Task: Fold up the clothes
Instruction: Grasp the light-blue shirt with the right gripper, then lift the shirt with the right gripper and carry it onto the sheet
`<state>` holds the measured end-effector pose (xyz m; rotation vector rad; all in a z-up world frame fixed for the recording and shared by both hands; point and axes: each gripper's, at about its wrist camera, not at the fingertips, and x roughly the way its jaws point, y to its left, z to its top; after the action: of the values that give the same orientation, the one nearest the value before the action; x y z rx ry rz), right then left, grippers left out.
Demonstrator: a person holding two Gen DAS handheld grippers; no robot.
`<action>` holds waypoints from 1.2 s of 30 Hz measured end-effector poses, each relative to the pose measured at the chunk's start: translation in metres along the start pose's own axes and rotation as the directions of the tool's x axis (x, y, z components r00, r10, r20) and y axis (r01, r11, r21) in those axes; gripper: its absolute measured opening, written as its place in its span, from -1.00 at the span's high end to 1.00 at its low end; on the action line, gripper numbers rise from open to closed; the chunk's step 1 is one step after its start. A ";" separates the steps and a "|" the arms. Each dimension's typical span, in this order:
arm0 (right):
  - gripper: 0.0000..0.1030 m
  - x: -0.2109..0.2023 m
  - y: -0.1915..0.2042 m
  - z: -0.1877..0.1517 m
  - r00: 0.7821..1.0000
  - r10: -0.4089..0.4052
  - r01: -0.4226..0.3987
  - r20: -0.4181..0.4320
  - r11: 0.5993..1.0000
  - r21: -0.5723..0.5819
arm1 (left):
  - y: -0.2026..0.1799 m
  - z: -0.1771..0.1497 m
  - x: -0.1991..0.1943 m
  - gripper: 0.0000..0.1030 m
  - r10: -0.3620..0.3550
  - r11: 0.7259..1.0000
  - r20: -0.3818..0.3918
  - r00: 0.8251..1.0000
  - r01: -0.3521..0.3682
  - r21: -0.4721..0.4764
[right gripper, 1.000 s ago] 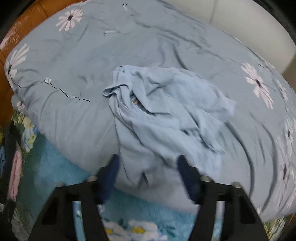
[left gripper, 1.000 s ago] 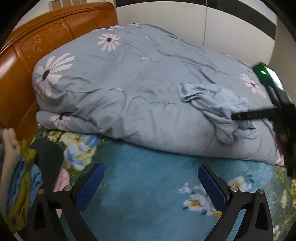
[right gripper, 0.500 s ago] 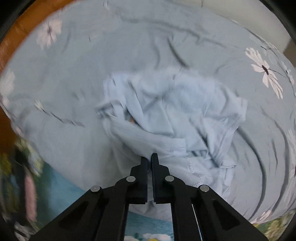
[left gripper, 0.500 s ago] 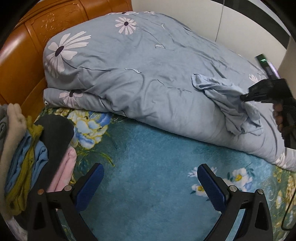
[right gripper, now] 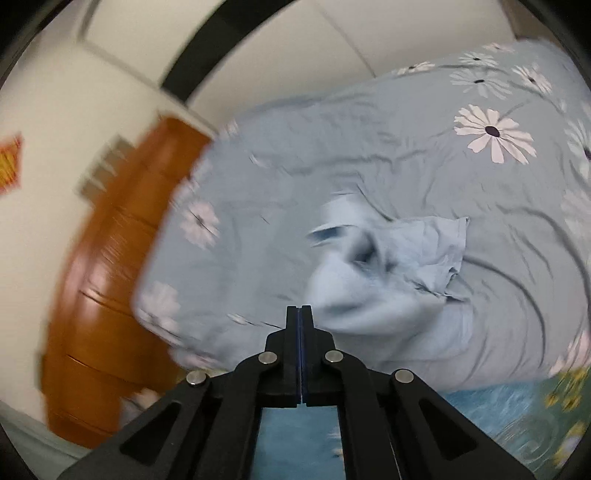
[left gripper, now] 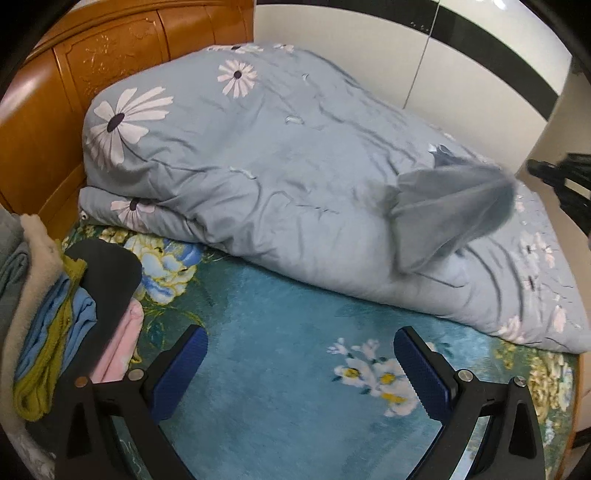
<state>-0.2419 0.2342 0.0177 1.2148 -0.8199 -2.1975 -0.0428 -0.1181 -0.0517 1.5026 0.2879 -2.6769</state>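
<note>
A light blue garment (left gripper: 454, 218) rises off the grey-blue daisy duvet (left gripper: 258, 166), stretched towards the right and blurred by motion. In the right wrist view the same garment (right gripper: 388, 266) trails from the tips of my right gripper (right gripper: 300, 317), whose fingers are pressed together on its edge. In the left wrist view the right gripper (left gripper: 533, 168) shows as a black shape at the right edge. My left gripper (left gripper: 299, 354) hangs open over the teal floral sheet (left gripper: 280, 306), holding nothing, well short of the garment.
A stack of folded clothes (left gripper: 55, 314) in blue, olive, pink and black lies at the left edge. The orange wooden headboard (left gripper: 110, 55) stands behind the duvet. A white wall with a black stripe (left gripper: 461, 33) runs along the far side.
My right gripper, open a second ago, shut on the garment and has swung up and right, lifting it off the duvet. The left gripper stayed open and backed off slightly.
</note>
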 end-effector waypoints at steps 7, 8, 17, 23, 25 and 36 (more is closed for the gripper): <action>1.00 -0.057 0.001 -0.015 0.999 -0.037 0.037 -0.008 0.999 -0.039 | -0.021 -0.014 -0.033 -0.99 -0.046 0.998 0.014 0.999 0.045 0.050; 1.00 -0.057 0.000 -0.019 0.998 -0.050 0.049 -0.023 0.998 -0.047 | -0.023 -0.017 -0.035 -1.00 -0.053 0.997 0.009 0.999 0.052 0.056; 0.90 -0.005 -0.046 -0.052 0.961 -0.220 0.209 -0.168 0.975 -0.077 | -0.029 -0.032 -0.025 -1.00 -0.053 0.995 -0.033 0.998 0.055 0.078; -0.11 0.036 -0.102 -0.051 0.933 -0.280 0.289 -0.228 0.957 0.006 | -0.017 -0.034 0.004 -1.00 -0.038 0.998 -0.093 0.995 0.042 0.040; -0.12 0.050 -0.123 -0.045 0.929 -0.289 0.312 -0.232 0.947 0.072 | -0.015 -0.035 0.013 -1.00 -0.031 0.999 -0.110 0.993 0.035 0.036; -0.13 0.117 -0.203 -0.028 0.955 -0.187 0.263 -0.231 0.893 0.365 | -0.006 -0.043 0.057 -1.00 0.001 1.000 -0.193 0.981 0.004 0.029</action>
<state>-0.3003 0.2905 -0.2038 1.7665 -1.1243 -2.1068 -0.0376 -0.1020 -0.1210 1.7751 0.2598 -2.5491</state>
